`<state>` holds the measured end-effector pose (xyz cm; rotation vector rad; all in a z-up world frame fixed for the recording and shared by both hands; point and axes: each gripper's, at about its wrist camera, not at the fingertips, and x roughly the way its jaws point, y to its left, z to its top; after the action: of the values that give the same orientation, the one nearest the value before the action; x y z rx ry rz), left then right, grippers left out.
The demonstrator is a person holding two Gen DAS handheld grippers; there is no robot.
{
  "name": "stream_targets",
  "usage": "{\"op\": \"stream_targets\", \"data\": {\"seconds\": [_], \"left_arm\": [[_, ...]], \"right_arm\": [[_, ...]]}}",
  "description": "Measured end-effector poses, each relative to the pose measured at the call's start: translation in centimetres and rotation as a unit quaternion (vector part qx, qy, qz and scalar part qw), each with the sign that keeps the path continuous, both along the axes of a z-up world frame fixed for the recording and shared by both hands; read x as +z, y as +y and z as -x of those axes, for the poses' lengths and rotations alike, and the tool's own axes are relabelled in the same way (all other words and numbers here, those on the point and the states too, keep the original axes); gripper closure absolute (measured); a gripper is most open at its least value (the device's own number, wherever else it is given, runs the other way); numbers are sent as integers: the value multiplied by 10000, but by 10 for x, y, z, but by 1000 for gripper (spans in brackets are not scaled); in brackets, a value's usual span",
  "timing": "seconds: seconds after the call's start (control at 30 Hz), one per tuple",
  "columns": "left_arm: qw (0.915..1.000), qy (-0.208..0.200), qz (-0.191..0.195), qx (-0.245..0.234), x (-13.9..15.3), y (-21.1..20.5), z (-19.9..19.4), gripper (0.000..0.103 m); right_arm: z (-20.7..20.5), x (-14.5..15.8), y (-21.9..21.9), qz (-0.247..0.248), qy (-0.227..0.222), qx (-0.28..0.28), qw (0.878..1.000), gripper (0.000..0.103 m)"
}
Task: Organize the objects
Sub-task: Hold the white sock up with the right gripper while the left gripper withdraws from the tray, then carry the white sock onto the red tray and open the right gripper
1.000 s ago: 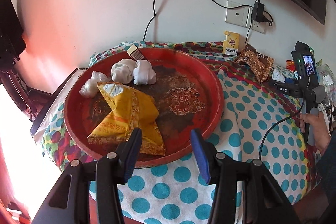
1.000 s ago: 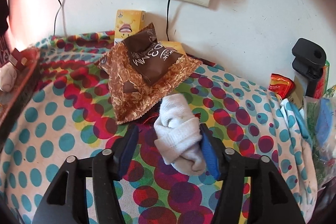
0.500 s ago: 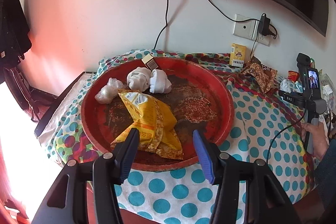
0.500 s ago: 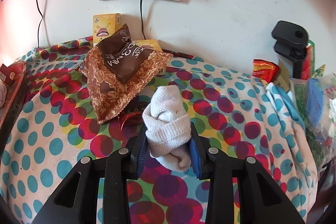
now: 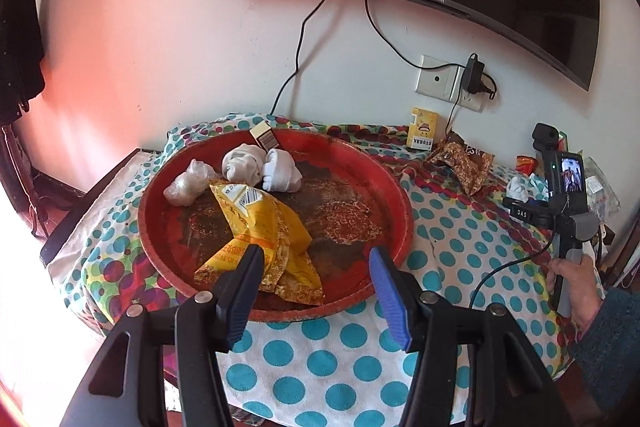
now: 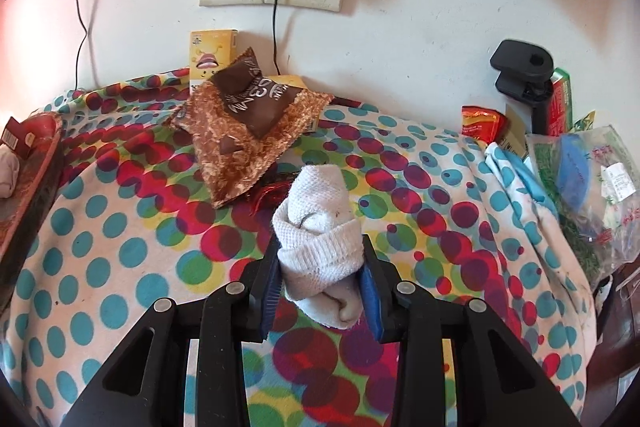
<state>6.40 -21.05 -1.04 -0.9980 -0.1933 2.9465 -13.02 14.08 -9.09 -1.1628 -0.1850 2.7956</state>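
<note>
The left claw [image 5: 316, 279] hangs spread and empty over the 6 o'clock rim of the red tray [image 5: 400, 195], which sits on the dotted bench [image 5: 452, 227]. In the tray, from 9 toward 12 o'clock, lie a plastic wad [image 5: 185, 183], a yellow bag [image 5: 264, 227] reaching down to 6 o'clock, two white socks [image 5: 262, 169] touching each other, and a small box [image 5: 264, 135] at the far rim. Well to the right, the right claw [image 6: 320, 283] pinches a rolled sock [image 6: 320, 239], its pads pressed into the cuff; the roll's toe points to 12 o'clock just beside a brown bag [image 6: 248, 131], with a red wrapper [image 6: 270, 197] partly under both. Judging by the socks already in the tray, this one probably belongs there. The grip sits on the soft cuff only, so the roll could unravel or slip out on the way. A low carry could also drag the brown bag or catch the tray's rim.
</note>
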Motion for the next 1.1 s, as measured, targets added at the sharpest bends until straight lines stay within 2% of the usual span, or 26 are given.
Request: {"op": "stream_targets", "data": {"seconds": [0.17,0.57,0.73,0.93,1.03,1.1], "left_arm": [[9999,-96,-16,-142,-9,6,2,47],[9996,57,161,-242,-11,8,-2,47],[9995,159,273,-49,-6,-4,-3,47],[9988,198,332,303,-3,-37,0,47],[9968,183,437,636,-4,-59,2,47],[9957,175,332,845,-3,-75,2,47]], "right_arm": [[-12,11,-9,17,41,68,10000,70],[-32,38,-61,54,59,580,9983,70],[-35,49,-99,120,74,978,9951,70],[-33,56,-153,210,3,1456,9891,70],[-32,58,-181,209,-17,1738,9846,70],[-31,59,-198,226,-45,1890,9817,70]]}}
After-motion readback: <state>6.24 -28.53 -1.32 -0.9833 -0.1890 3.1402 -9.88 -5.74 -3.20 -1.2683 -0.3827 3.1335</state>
